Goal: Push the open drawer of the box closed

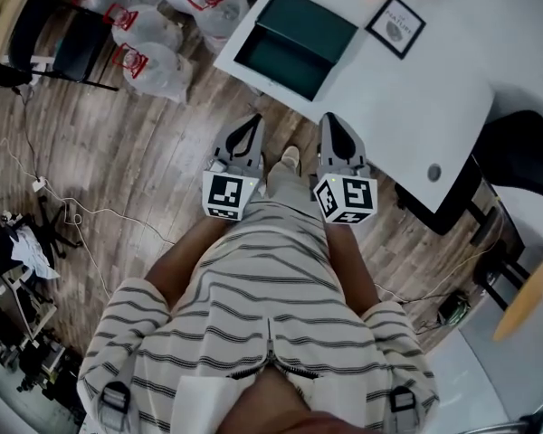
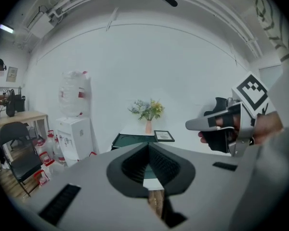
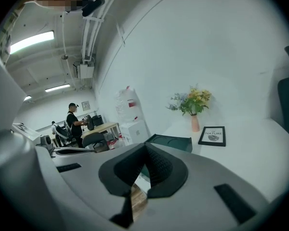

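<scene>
Well off to the left of the left gripper's line, bagged water bottles [image 1: 154, 61] lie on the floor and play no part here. The left gripper [image 1: 251, 123] is held out from the waist with its jaws pressed together and nothing between them. Closed tips make a blunt pusher, which probably suits this job better than a grip would. Ahead of its tips, on the near corner of the white table [image 1: 416, 107], sits the dark green box [image 1: 312, 23]. Its drawer [image 1: 273, 63] appears drawn out toward the person, so the open front faces both tools. The right gripper [image 1: 335, 123], just beside the left and roughly parallel, is likewise closed and empty, and it also points at the box. Both tips are well short of the drawer. Beyond and right of the right gripper, a framed picture [image 1: 396, 25] stands clear of the pushing line.
</scene>
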